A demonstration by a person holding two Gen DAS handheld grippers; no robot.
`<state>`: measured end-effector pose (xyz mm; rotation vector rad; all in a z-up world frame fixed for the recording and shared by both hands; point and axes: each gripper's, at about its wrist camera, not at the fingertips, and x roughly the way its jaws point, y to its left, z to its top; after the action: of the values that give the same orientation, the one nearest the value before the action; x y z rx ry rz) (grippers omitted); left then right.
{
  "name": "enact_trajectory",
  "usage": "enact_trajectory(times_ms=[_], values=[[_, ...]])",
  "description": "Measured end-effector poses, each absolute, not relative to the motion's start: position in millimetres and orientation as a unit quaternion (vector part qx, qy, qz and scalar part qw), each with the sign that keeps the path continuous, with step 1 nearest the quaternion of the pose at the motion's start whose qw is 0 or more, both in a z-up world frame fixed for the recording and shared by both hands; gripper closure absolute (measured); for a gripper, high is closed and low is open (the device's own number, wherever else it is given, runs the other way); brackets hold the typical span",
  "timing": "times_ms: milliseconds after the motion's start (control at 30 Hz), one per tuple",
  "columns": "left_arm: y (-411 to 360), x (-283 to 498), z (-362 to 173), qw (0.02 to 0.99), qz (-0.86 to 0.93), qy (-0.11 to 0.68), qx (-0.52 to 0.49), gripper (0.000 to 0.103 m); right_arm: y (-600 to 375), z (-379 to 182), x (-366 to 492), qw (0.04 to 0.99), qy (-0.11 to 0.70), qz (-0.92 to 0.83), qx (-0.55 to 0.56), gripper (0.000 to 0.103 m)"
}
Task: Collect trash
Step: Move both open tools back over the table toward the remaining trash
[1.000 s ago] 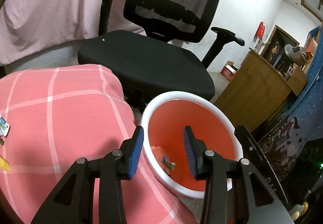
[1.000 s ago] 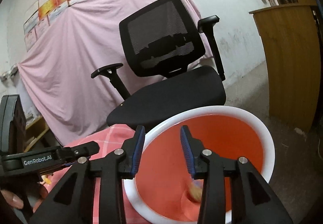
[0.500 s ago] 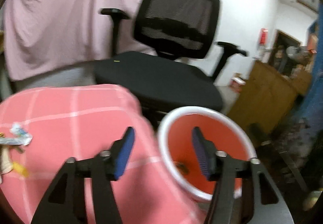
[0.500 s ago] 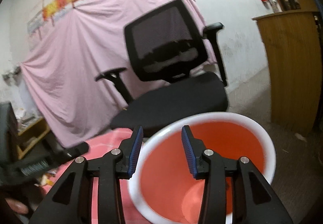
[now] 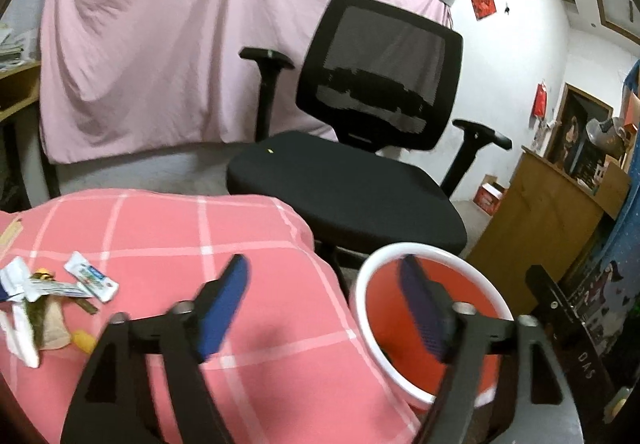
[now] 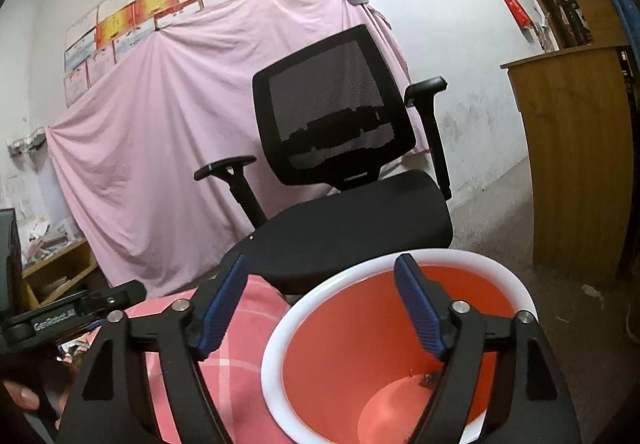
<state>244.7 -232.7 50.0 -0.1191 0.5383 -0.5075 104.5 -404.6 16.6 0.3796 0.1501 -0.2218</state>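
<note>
Left gripper (image 5: pixel 322 298) jaws opening, spread wide, nothing between the pads, blurred, hanging over the pink checked cloth (image 5: pixel 248 244) edge and the orange bin (image 5: pixel 400 256); right gripper (image 6: pixel 320 302) also opening wide and empty above that bin's white rim, a small dark scrap (image 6: pixel 430 380) low inside, half hidden by the right finger. Trash pile (image 5: pixel 48 296) of wrappers lies on the cloth at far left, partly cut off, items hard to tell apart. Beyond: black office chair (image 5: pixel 360 163), pink sheet (image 5: pixel 160 43), wooden cabinet (image 6: pixel 576 163) cut by frame edge.
</note>
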Motion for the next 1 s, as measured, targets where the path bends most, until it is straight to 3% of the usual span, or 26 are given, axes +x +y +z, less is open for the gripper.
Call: enact_trajectory(times_ms=[67,167,300,467,633,1000], values=[[-225,240,52,0.939,-0.234,0.244,-0.065,0.013,-403,18,104,0.974,0.069,-0.108,0.188,0.017],[-213,234,54,0.949,-0.213,0.222,-0.068,0.006,-400,20,103,0.974,0.063,-0.112,0.186,0.0],[-200,228,55,0.96,-0.188,0.198,-0.064,0.006,-400,27,103,0.973,0.062,-0.091,0.203,0.0],[-191,210,48,0.977,-0.143,0.139,0.073,0.005,-382,51,100,0.98,0.026,-0.067,0.186,0.0],[-153,213,46,0.974,-0.152,0.158,-0.051,0.005,-357,46,107,0.988,0.056,-0.058,0.134,0.0],[-107,191,55,0.981,-0.108,0.149,-0.057,0.005,-317,42,110,0.991,0.068,-0.045,0.105,0.0]])
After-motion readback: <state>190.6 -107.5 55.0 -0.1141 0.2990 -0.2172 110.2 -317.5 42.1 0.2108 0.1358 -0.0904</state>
